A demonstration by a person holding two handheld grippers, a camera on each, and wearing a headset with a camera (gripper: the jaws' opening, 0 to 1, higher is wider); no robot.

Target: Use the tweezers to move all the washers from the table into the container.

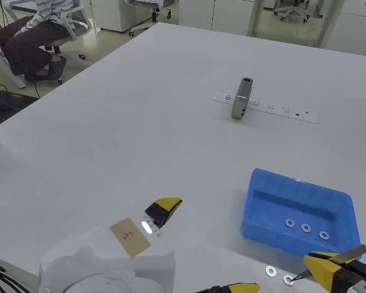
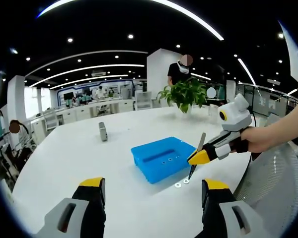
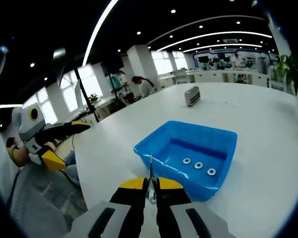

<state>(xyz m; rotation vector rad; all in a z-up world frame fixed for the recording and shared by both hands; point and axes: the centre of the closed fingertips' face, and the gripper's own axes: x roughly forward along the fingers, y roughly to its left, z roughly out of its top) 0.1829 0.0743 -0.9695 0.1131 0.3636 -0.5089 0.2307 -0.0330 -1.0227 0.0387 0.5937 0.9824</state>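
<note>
1. Jaws of the right gripper [image 3: 150, 184] are pinching the tweezers [image 3: 151, 168]; the left gripper [image 2: 154, 183] is hanging wide apart, empty.
2. Two washers [image 1: 271, 270] are lying on the worktop [image 1: 140, 134] by the tips; aim low, nip one edge.
3. Blue container [image 1: 299, 183] is sitting just behind them.

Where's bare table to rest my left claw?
Free: the broad white tabletop left of the blue plastic container, up to the grey metal block. Crowded: the container's near edge, where two metal washers lie by the metal tweezers in the right claw.
</note>
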